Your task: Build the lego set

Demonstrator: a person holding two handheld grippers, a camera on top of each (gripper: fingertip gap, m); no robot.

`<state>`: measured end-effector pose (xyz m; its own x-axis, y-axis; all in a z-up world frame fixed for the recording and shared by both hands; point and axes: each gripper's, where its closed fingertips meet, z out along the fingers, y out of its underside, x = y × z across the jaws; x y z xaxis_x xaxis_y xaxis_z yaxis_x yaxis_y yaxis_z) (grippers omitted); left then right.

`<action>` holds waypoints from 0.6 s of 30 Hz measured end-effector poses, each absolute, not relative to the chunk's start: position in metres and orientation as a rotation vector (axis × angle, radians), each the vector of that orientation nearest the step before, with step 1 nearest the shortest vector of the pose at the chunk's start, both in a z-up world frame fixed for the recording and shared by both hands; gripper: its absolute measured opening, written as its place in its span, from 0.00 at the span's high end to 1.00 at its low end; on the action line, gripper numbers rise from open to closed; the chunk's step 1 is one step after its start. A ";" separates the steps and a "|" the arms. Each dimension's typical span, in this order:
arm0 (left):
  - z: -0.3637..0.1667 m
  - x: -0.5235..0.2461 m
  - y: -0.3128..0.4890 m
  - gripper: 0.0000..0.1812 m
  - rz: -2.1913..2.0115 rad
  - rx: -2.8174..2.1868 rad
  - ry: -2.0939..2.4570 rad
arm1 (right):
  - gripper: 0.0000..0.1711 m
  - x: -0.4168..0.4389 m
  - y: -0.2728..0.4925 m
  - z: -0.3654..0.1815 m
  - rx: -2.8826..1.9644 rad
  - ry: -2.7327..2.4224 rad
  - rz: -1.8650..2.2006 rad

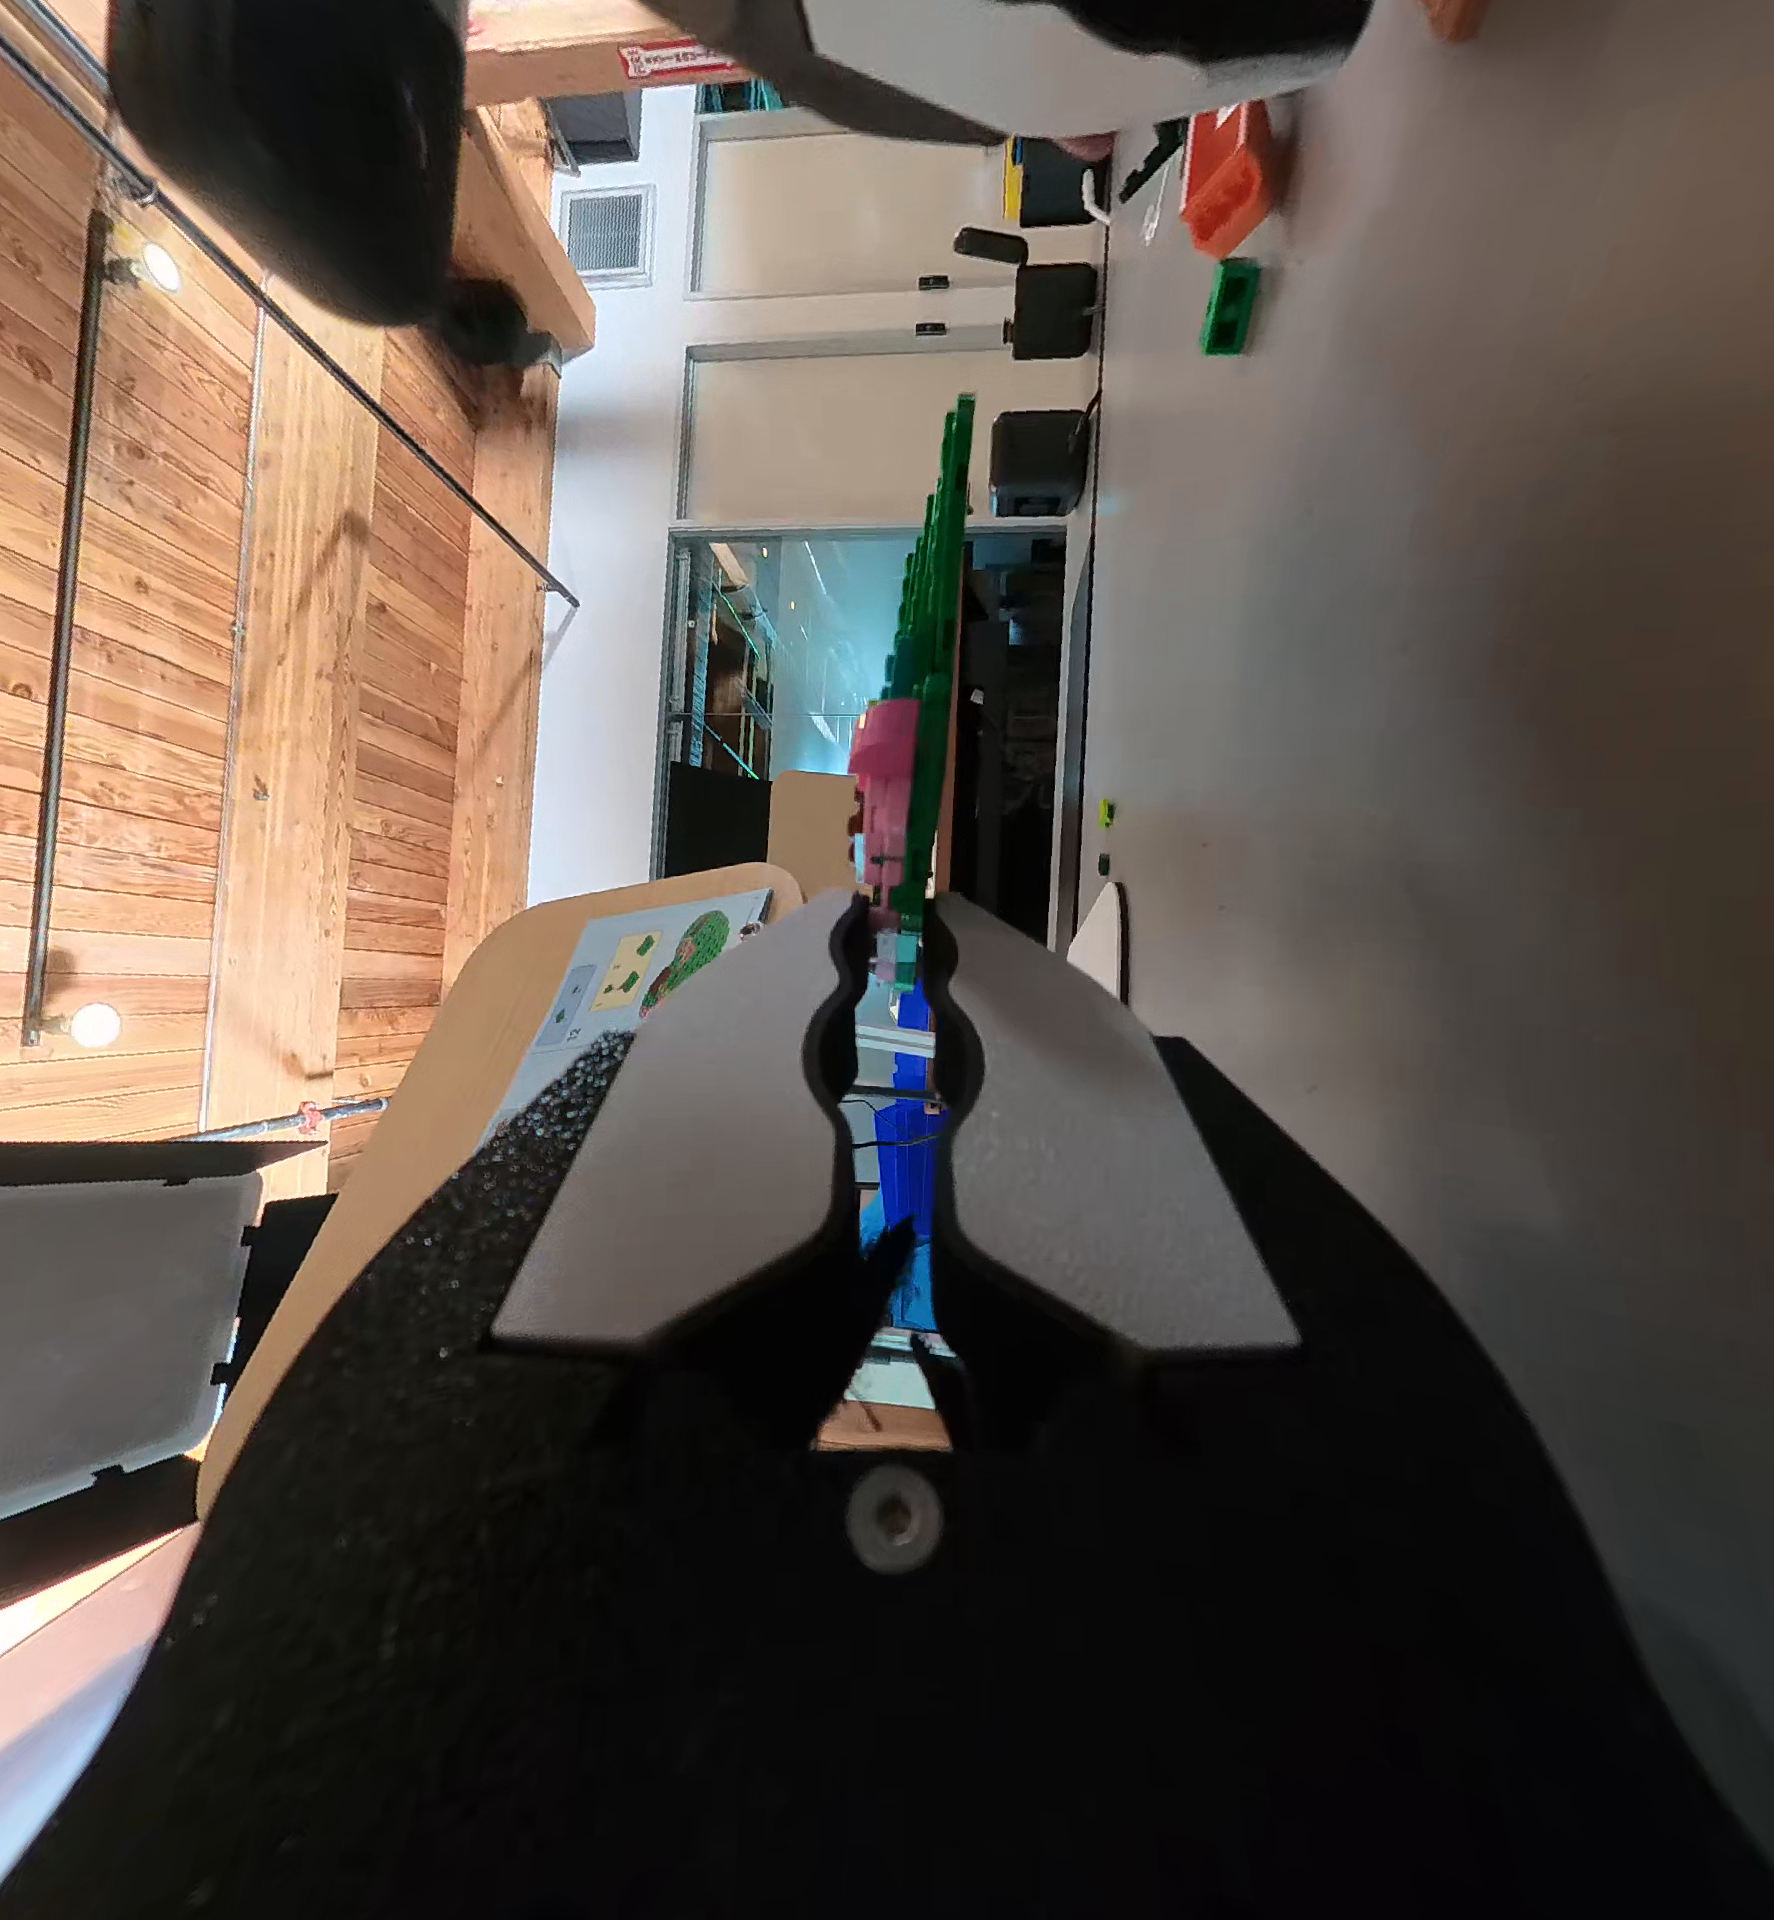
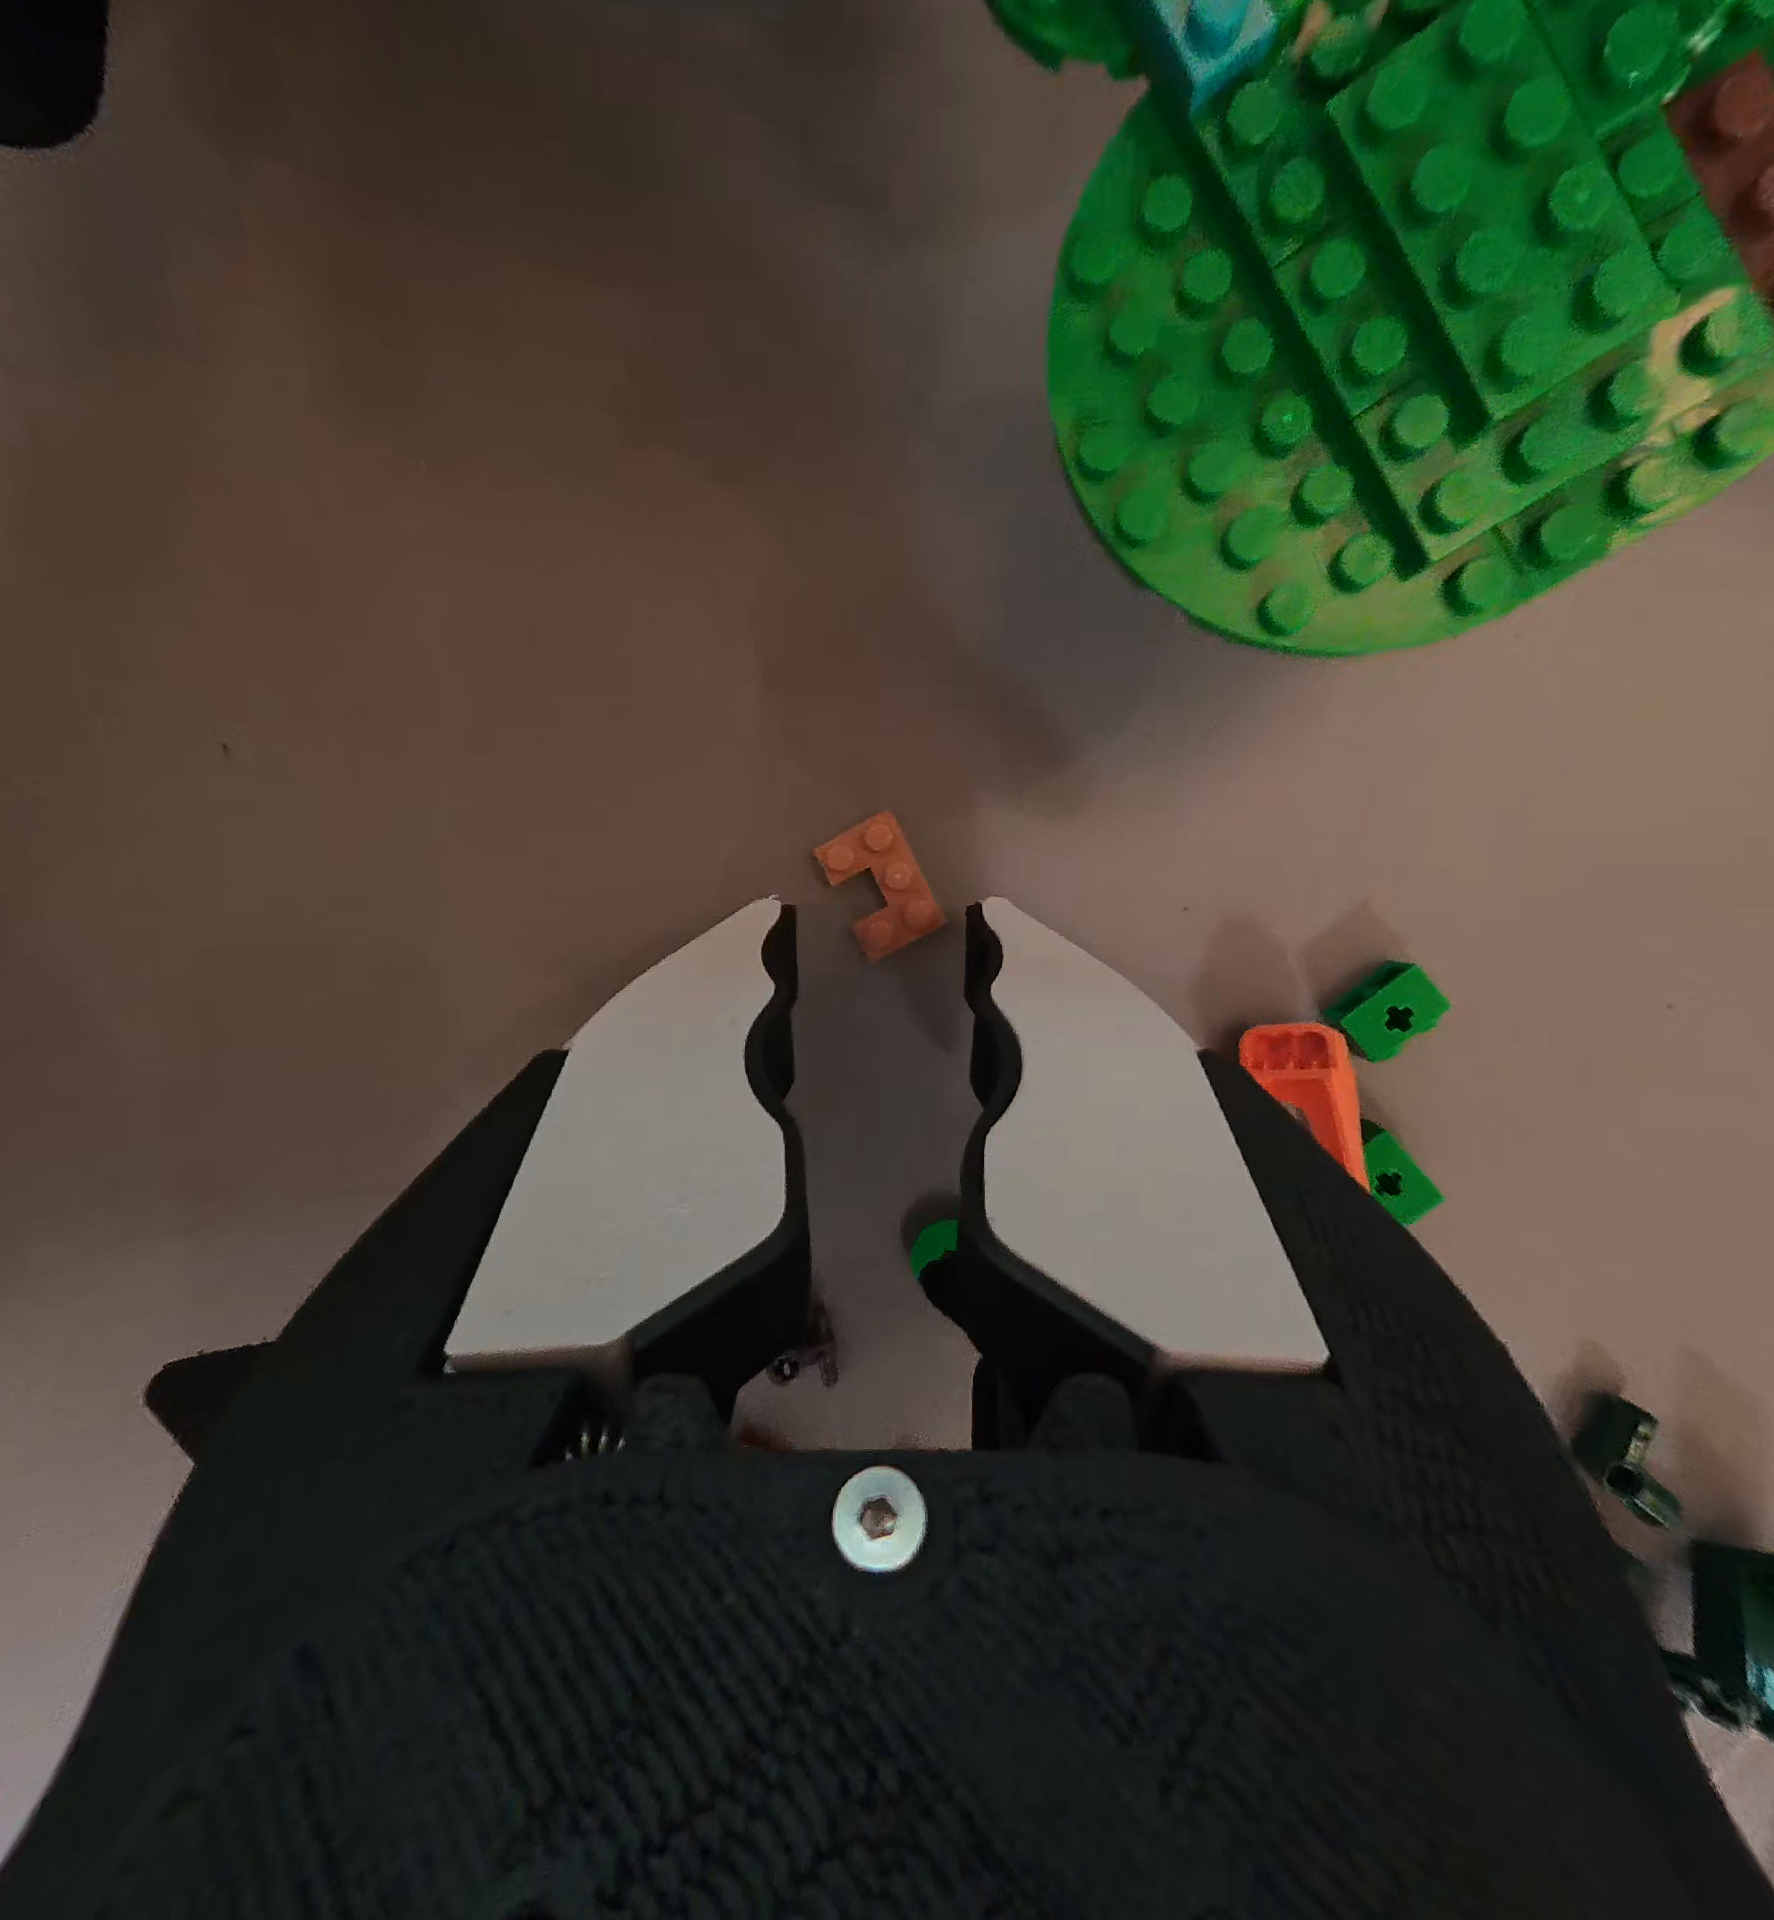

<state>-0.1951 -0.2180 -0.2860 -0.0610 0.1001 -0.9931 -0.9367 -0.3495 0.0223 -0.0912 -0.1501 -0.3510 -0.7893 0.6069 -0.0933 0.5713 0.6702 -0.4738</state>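
Two grippers share the work. The left gripper [image 1: 898, 925] has its jaws clenched on the edge of the green baseplate assembly [image 1: 940, 644], which runs edge-on toward 12 o'clock in the left wrist view, with a pink block [image 1: 881, 774] standing on it just beyond the tips. The right gripper [image 2: 875, 914] hangs over the grey counter [image 2: 447, 520] with its jaws released and nothing between them. Just past the tips, at 12 o'clock, lies the small orange bracket plate [image 2: 881, 883], studs up, its notch facing 7 o'clock. In the right wrist view the assembly sits at 1 o'clock, well apart from the plate. Loose green bricks [image 2: 1387, 1010] and an orange brick [image 2: 1304, 1081] lie at 3 o'clock beside the right finger.

That plate looks light, stiff and thin, with smooth plastic sides, so it would likely skid or flip if pinched unevenly. A grip across its two straight outer edges, low to the counter and clear of the notch, seems safest.
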 end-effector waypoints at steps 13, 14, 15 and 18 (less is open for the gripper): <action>-0.289 -0.189 -0.217 0.95 1.499 -1.359 0.997 | 0.82 -0.066 -0.179 -0.336 -0.537 -2.853 0.941; -0.290 -0.189 -0.217 0.95 1.495 -1.363 0.999 | 0.82 -0.067 -0.179 -0.335 -0.444 -2.840 0.936; -0.291 -0.190 -0.217 0.95 1.489 -1.367 1.005 | 0.81 -0.066 -0.180 -0.336 -0.366 -2.858 0.919; -0.299 -0.187 -0.217 0.96 1.436 -1.389 1.045 | 0.78 -0.066 -0.180 -0.344 -0.191 -2.909 0.874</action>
<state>-0.1866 -0.2172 -0.2987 -0.0127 0.0280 -0.9995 -0.9596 -0.2815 0.0043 -0.0663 -0.1799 -0.3439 -0.9873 0.1479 0.0577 0.0915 0.8274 -0.5541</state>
